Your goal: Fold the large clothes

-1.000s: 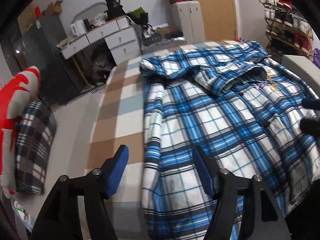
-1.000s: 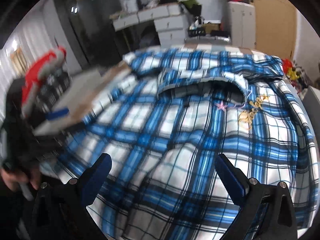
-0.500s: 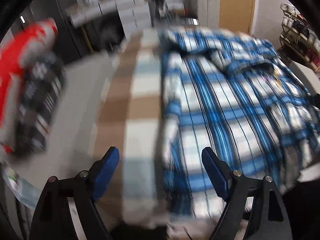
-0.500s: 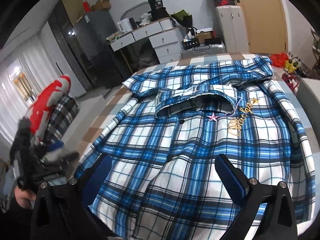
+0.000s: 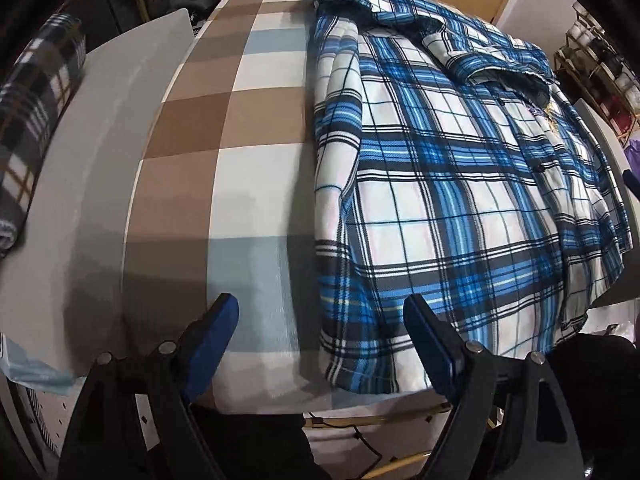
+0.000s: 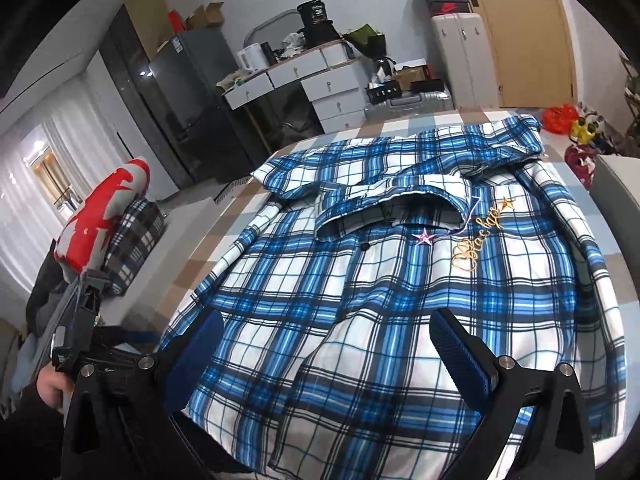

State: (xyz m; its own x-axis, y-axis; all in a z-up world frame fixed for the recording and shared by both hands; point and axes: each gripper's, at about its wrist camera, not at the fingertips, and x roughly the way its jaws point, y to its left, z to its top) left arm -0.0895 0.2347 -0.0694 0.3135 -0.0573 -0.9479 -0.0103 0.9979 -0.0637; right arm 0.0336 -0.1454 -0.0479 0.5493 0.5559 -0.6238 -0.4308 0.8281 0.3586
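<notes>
Blue-and-white plaid flannel shirt spread flat, buttoned front up, on a bed with a brown, white and pale-blue checked cover. Left gripper, jaws just widened and empty, now tipped down over the shirt's near hem corner. Right gripper open, empty, above the hem. Likely next: pinching that corner.

The large fleece shirt is plaid — blue, white and black — with gold script embroidery and a pink star. The checked bedsheet shows brown, white and pale-blue squares. Upper left, the folded blanket is grey-black tartan.
</notes>
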